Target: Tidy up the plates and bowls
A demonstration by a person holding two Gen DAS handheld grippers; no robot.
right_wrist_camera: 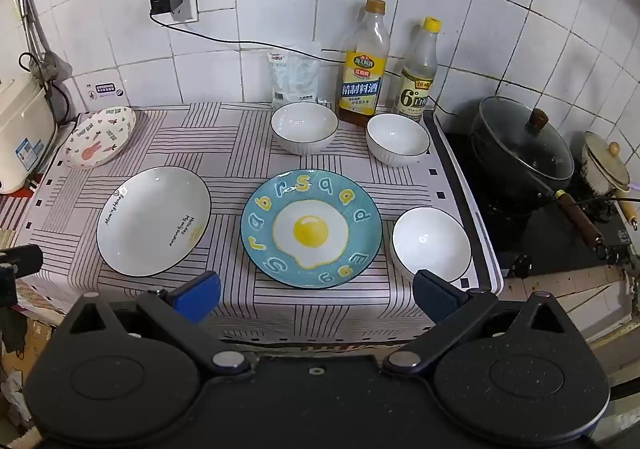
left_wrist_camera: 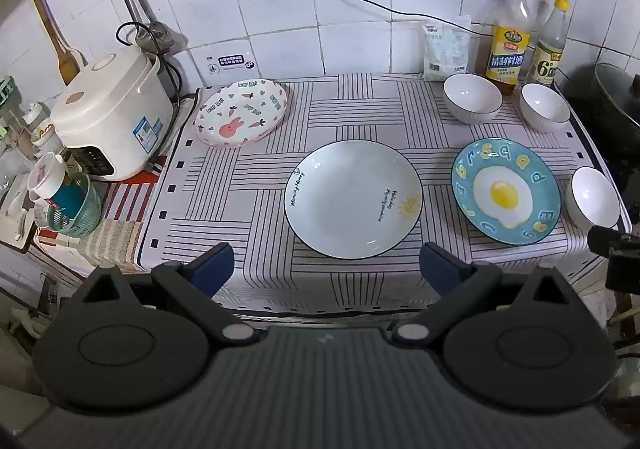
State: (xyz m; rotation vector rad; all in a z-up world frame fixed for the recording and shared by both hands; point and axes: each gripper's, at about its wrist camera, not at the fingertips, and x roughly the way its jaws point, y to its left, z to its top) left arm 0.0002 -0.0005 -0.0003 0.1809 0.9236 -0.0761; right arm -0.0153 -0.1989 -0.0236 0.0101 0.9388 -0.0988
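Beyond both gaping jaws: white plate (left_wrist_camera: 353,199).

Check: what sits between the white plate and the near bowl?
The egg plate lies between the white plate and the near bowl, touching neither; the right wrist view shows it best.

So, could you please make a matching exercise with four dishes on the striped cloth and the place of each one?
Things:
1. rabbit plate
2. white sun plate
3. fried-egg plate
4. lone white bowl

Places:
A. between the white sun plate and the lone white bowl
B. front right corner, near the black pot
C. back left, beside the rice cooker
D. front, left of the blue plate

Pairs: 1-C, 2-D, 3-A, 4-B
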